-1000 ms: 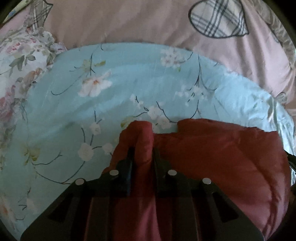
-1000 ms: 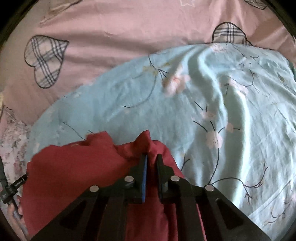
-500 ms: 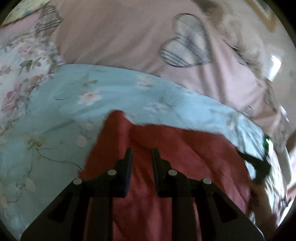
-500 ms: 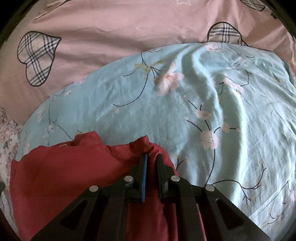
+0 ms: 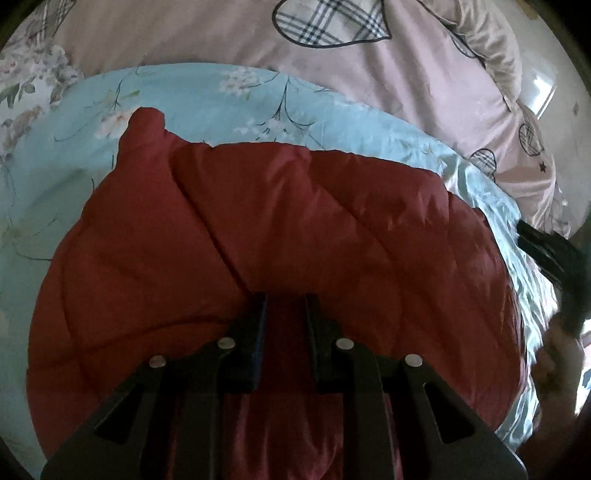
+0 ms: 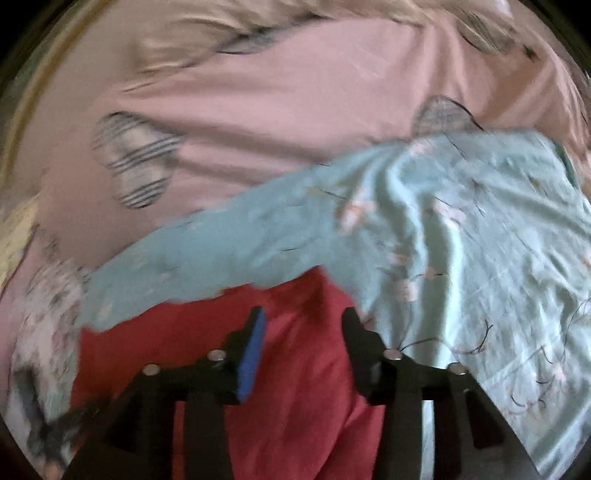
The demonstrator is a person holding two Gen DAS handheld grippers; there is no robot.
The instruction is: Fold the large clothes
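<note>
Red quilted garment (image 5: 295,229): large, padded, laid across a light-blue floral sheet (image 5: 207,96) on a bed; its far edge runs roughly straight, with one corner peaking up at the far left. Pink bedcover with plaid hearts (image 5: 332,22): beneath and beyond the blue sheet. Left hand-held gripper (image 5: 284,306): low over the near part of the red garment, jaws drawn nearly together with a fold of the red fabric between them; the pads appear to pinch it. Right hand-held gripper (image 6: 301,321): jaws have just been opening and now stand clearly apart, blue pad (image 6: 253,354) visible on the left finger; red fabric lies below the gap, not pressed by either pad. This view is motion-blurred. At the right edge of the left wrist view, a person's hand (image 5: 557,354) holds the other tool, beside the garment's right edge.
</note>
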